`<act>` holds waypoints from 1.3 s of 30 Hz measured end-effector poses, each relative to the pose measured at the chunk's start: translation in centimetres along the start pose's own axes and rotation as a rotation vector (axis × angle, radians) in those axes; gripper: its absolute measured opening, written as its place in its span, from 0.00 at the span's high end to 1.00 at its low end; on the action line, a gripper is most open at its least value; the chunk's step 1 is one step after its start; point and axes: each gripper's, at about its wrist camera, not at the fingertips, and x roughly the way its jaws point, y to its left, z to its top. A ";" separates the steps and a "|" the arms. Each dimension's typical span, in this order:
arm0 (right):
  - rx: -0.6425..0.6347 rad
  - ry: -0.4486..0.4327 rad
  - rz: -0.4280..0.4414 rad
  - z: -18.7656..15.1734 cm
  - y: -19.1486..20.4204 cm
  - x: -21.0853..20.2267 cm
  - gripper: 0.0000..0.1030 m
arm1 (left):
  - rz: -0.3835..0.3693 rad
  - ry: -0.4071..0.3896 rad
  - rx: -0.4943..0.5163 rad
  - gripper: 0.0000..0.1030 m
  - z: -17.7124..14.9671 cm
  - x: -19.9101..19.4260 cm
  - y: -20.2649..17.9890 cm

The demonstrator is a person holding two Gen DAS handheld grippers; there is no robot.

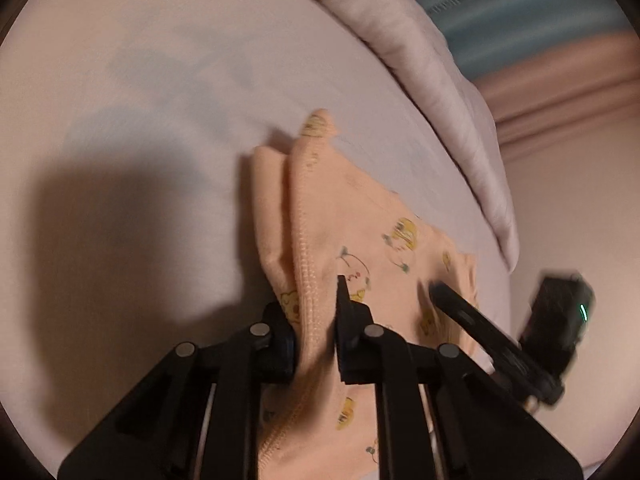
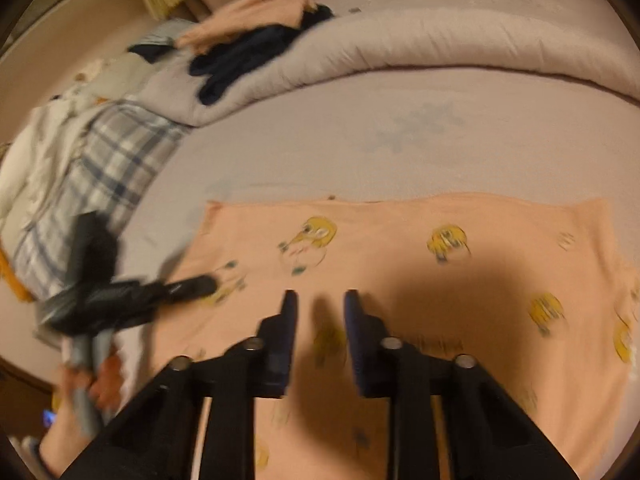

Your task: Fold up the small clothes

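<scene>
Bed surface: pale pink sheet (image 2: 304, 152) is seen across the middle of both views, with a faint blue print.
Quilt: thick pale grey quilt (image 2: 420, 40) is rolled along the upper part of the right wrist view.
Garment: small peach cotton garment with yellow chick prints (image 2: 400, 272) is laid flat on the sheet, lower centre of the right wrist view; in the left wrist view one stitched edge is raised in a ridge.
Other laundry: blue-and-white plaid cloth (image 2: 100, 160) is at left, dark navy clothes (image 2: 248, 52) are heaped at upper left.
Left gripper (image 1: 316, 320): clenched on the garment's raised edge, cloth pinched between the pads.
Right gripper (image 2: 318, 300): narrowed over the garment; a gap is seen between the pads, and a grasp cannot be told.
Hand (image 2: 92, 384): seen blurred at lower left, wrapped around the left gripper's handle.
</scene>
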 end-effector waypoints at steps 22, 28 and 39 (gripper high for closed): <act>-0.032 0.140 0.035 -10.1 1.1 -4.4 0.93 | 0.071 0.003 0.046 0.88 -0.6 -1.3 -5.3; 0.141 0.018 0.126 -9.1 -3.3 -7.4 0.86 | 0.047 0.003 0.138 0.88 -1.8 -1.2 -10.5; 0.708 -0.086 0.571 -8.2 -12.7 -5.2 0.54 | 0.041 0.148 0.230 0.90 -4.2 6.7 -16.3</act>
